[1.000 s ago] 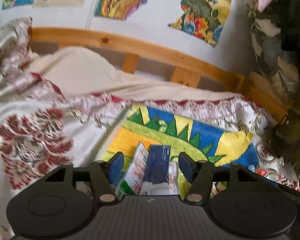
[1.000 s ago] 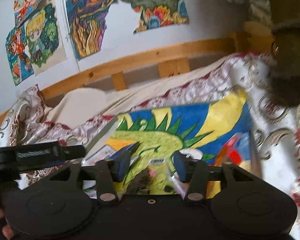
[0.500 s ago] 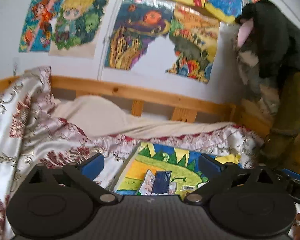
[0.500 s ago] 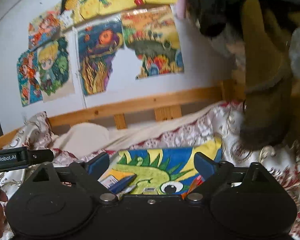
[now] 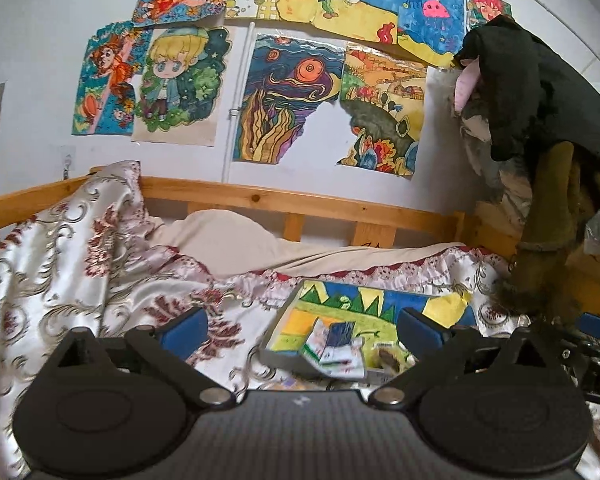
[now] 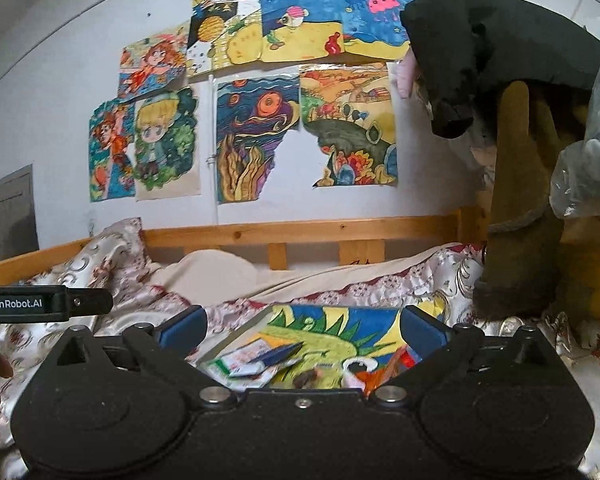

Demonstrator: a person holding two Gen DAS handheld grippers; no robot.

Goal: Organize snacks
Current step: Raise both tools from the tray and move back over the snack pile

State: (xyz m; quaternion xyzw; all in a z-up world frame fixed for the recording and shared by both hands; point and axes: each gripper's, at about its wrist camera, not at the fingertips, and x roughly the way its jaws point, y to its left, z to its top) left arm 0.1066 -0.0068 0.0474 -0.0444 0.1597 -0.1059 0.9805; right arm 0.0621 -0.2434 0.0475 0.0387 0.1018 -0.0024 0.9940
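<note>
Both tongs are spread wide with nothing in them. The left gripper (image 5: 302, 326) and right gripper (image 6: 302, 326) have just been opening, and their blue pads (image 5: 183, 330) touch nothing. The snack packets (image 5: 334, 346) lie on the painted board (image 5: 380, 300), near its front edge, on the bed's patterned blanket (image 5: 80, 280).

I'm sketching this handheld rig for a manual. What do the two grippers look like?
Both look alike. The left gripper has a matte black body with two round discs, silver pivot pins, angular black link arms, and fingers faced with blue pads. The right gripper is built the same. From the right wrist view, a black bar on the left one carries white "GenRobot.AI" lettering. No cables or sleeves show.
</note>
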